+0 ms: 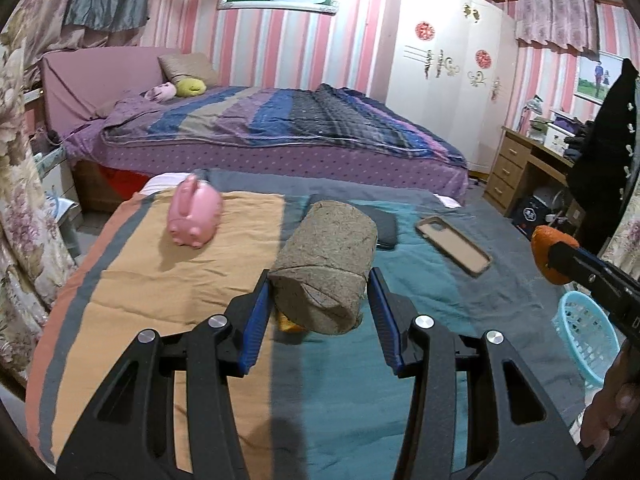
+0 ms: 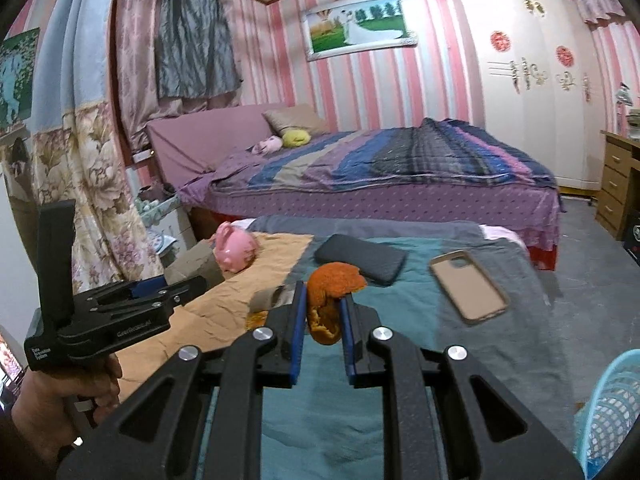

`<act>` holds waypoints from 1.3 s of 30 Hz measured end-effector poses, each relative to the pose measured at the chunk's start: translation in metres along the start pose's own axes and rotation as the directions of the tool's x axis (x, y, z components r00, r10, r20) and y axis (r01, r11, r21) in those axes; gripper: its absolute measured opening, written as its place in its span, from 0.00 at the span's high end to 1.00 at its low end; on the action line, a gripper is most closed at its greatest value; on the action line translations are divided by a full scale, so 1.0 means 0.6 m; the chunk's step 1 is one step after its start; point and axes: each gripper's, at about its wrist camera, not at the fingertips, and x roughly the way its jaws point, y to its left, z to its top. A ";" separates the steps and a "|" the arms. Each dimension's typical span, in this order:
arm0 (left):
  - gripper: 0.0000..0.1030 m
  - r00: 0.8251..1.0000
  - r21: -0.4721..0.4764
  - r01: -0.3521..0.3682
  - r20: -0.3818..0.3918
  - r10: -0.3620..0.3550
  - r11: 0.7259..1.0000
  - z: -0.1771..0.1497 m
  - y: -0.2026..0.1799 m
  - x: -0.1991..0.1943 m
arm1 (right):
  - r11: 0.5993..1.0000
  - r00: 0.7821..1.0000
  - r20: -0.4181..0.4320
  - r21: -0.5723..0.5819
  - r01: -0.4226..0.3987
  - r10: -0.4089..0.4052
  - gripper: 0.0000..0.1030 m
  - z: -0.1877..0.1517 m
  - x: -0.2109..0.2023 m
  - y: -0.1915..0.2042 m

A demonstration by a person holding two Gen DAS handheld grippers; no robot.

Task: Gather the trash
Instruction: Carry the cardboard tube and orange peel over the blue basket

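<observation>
My left gripper [image 1: 320,292] is shut on a grey-brown cardboard roll [image 1: 328,264] and holds it above the striped blanket [image 1: 160,292]; a small yellow scrap [image 1: 289,324] lies under it. My right gripper [image 2: 323,308] is shut on an orange peel [image 2: 332,292], held above the blanket; the peel also shows at the right of the left wrist view [image 1: 550,254]. The light blue plastic basket [image 2: 612,412] stands at the lower right, beside the bed edge, and also shows in the left wrist view [image 1: 586,340].
On the blanket lie a pink piggy bank [image 1: 194,212], a beige phone case [image 1: 454,250] and a dark case [image 2: 360,258]. A large bed [image 1: 280,128] stands behind, a white wardrobe [image 1: 444,68] and a wooden desk [image 1: 520,164] to the right.
</observation>
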 end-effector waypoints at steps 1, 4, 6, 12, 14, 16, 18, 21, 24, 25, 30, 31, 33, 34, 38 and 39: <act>0.55 1.000 0.004 0.006 0.002 -0.006 1.000 0.001 -0.007 0.000 | 1.000 1.000 0.007 0.002 0.013 -0.013 0.84 0.001 -0.008 -0.008; 0.55 0.999 0.010 0.039 0.005 -0.039 0.999 0.002 -0.029 -0.002 | 0.998 0.998 0.026 0.007 0.056 -0.056 0.84 0.003 -0.032 -0.034; 0.55 0.998 0.013 0.063 0.006 -0.063 0.998 0.003 -0.046 -0.001 | 0.996 0.995 0.035 0.018 0.093 -0.093 0.84 0.004 -0.048 -0.054; 0.55 0.996 0.036 0.091 0.010 -0.092 0.995 0.003 -0.090 0.002 | 0.984 0.986 0.061 0.090 0.151 -0.157 0.84 0.004 -0.092 -0.119; 0.55 0.995 0.041 0.100 0.009 -0.100 0.994 0.002 -0.101 0.004 | 0.979 0.980 0.073 0.103 0.178 -0.186 0.84 0.002 -0.109 -0.137; 0.55 0.994 0.049 0.109 0.007 -0.110 0.993 0.000 -0.116 0.007 | 0.973 0.974 0.080 0.102 0.205 -0.214 0.84 0.002 -0.120 -0.147; 0.55 0.993 0.056 0.117 0.005 -0.118 0.992 -0.001 -0.130 0.009 | 0.968 0.968 0.079 0.107 0.228 -0.237 0.84 0.004 -0.131 -0.156; 0.55 0.992 0.058 0.125 -0.008 -0.125 0.990 -0.008 -0.150 0.016 | 0.968 0.968 0.076 0.101 0.231 -0.239 0.84 0.009 -0.142 -0.166; 0.55 0.990 0.060 0.142 -0.013 -0.142 0.988 -0.008 -0.170 0.018 | 0.970 0.968 0.086 0.088 0.228 -0.235 0.84 0.012 -0.158 -0.185; 0.55 0.989 0.062 0.148 -0.014 -0.147 0.987 -0.008 -0.175 0.019 | 0.971 0.969 0.088 0.093 0.221 -0.229 0.84 0.013 -0.160 -0.191; 0.55 0.976 0.074 0.217 -0.025 -0.216 0.973 0.000 -0.229 0.019 | 0.961 0.964 0.117 0.169 0.219 -0.240 0.84 0.013 -0.189 -0.241; 0.55 0.975 0.084 0.224 -0.026 -0.223 0.971 0.000 -0.240 0.018 | 0.961 0.963 0.118 0.170 0.220 -0.241 0.84 0.009 -0.188 -0.234; 0.55 0.970 0.097 0.244 -0.025 -0.243 0.965 0.002 -0.265 0.016 | 0.948 0.954 0.119 0.201 0.247 -0.274 0.84 0.005 -0.201 -0.257; 0.55 0.966 0.099 0.258 -0.024 -0.257 0.961 0.003 -0.279 0.015 | 0.943 0.950 0.117 0.205 0.263 -0.291 0.84 0.003 -0.205 -0.259; 0.55 0.956 0.124 0.294 -0.029 -0.293 0.948 0.009 -0.341 0.019 | 0.908 0.920 0.108 0.243 0.342 -0.376 0.84 -0.002 -0.228 -0.287; 0.55 0.954 0.130 0.299 -0.029 -0.298 0.945 0.010 -0.351 0.019 | 0.902 0.915 0.104 0.241 0.358 -0.391 0.84 -0.004 -0.234 -0.295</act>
